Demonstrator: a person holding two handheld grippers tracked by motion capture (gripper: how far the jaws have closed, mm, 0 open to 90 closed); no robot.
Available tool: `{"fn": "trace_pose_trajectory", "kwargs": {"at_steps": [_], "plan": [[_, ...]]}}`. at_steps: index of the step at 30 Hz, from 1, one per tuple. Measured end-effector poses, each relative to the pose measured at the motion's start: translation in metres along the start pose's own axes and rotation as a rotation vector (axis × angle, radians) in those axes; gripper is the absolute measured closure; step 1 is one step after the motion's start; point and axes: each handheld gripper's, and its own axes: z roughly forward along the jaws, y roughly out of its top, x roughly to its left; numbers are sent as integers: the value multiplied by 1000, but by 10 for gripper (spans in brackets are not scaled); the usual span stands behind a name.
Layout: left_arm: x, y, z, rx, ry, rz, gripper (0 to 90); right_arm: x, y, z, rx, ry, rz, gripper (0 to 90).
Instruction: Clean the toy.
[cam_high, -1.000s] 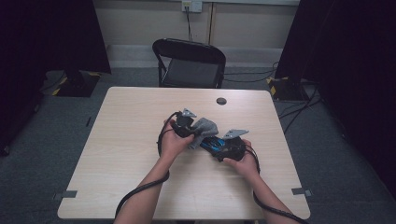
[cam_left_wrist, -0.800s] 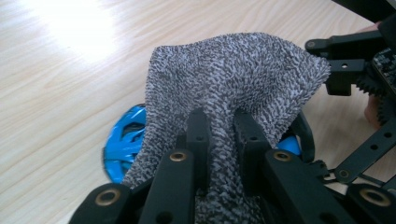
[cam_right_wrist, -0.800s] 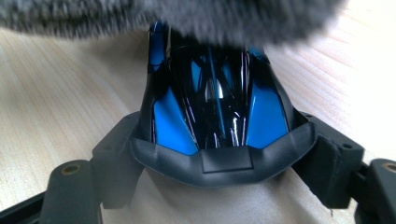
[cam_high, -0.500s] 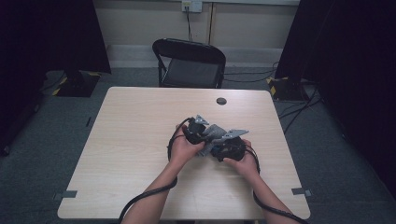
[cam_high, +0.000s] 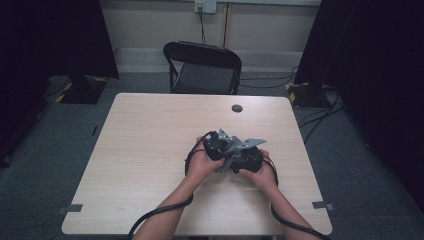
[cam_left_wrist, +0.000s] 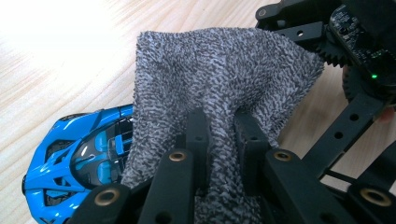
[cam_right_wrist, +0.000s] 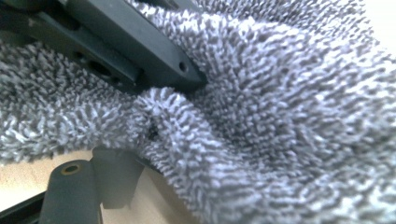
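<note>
Two grippers meet over a grey cloth and a blue toy car on the bench.

In the high view both sit together toward four o'clock of the bench (cam_high: 150, 150) centre. The left gripper (cam_left_wrist: 223, 135) has its jaws pinched tight on a fold of the grey cloth (cam_left_wrist: 224, 79), which drapes over the blue toy car (cam_left_wrist: 79, 163) at its eight o'clock. The right gripper (cam_right_wrist: 140, 140) holds its jaws wide, cloth bunched between them; whether they grip it I cannot tell.

surface: light wood table (cam_high: 150, 165) | on it: blue toy car (cam_left_wrist: 79, 158) (partly under grey cloth (cam_left_wrist: 224, 84))
</note>
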Motion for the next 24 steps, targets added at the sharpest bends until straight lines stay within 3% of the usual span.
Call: {"fn": "trace_pose_trajectory", "kwargs": {"at_steps": [13,24], "plan": [[8,2,-3,11,47,2,788,0,0,0,-1,0,-2,242],[30,1,-7,15,83,-54,784,0,0,0,-1,0,-2,243]]}}
